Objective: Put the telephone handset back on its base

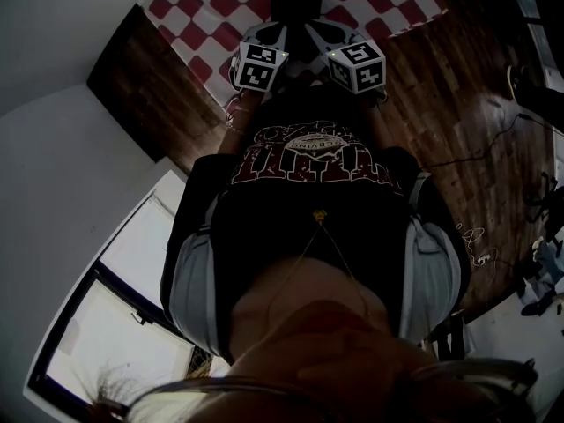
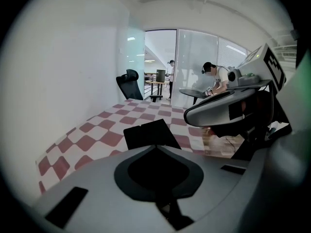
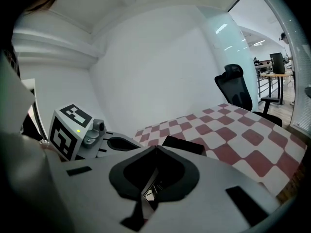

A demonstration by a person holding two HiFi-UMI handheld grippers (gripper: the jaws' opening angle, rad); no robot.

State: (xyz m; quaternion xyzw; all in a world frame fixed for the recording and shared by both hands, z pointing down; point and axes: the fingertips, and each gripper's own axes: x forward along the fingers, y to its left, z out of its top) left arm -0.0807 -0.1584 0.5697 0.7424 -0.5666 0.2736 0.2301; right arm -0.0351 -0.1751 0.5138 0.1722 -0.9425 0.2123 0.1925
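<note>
No telephone, handset or base shows in any view. In the head view both grippers are held close together in front of the person's chest, over the near edge of a red-and-white chequered cloth (image 1: 231, 5). The left marker cube (image 1: 258, 65) and the right marker cube (image 1: 357, 67) sit side by side. My left gripper (image 2: 148, 134) is shut, its black pads together with nothing between them, pointing over the cloth (image 2: 97, 140). My right gripper (image 3: 183, 145) also looks shut and empty. The right gripper's grey body (image 2: 221, 108) lies just right of the left one.
A white wall runs along the left of the cloth. A black office chair (image 2: 130, 84) (image 3: 235, 91) stands beyond the cloth's far end. Brown wooden floor (image 1: 458, 86) with cables lies to the right. People stand at desks (image 2: 214, 76) behind a glass partition.
</note>
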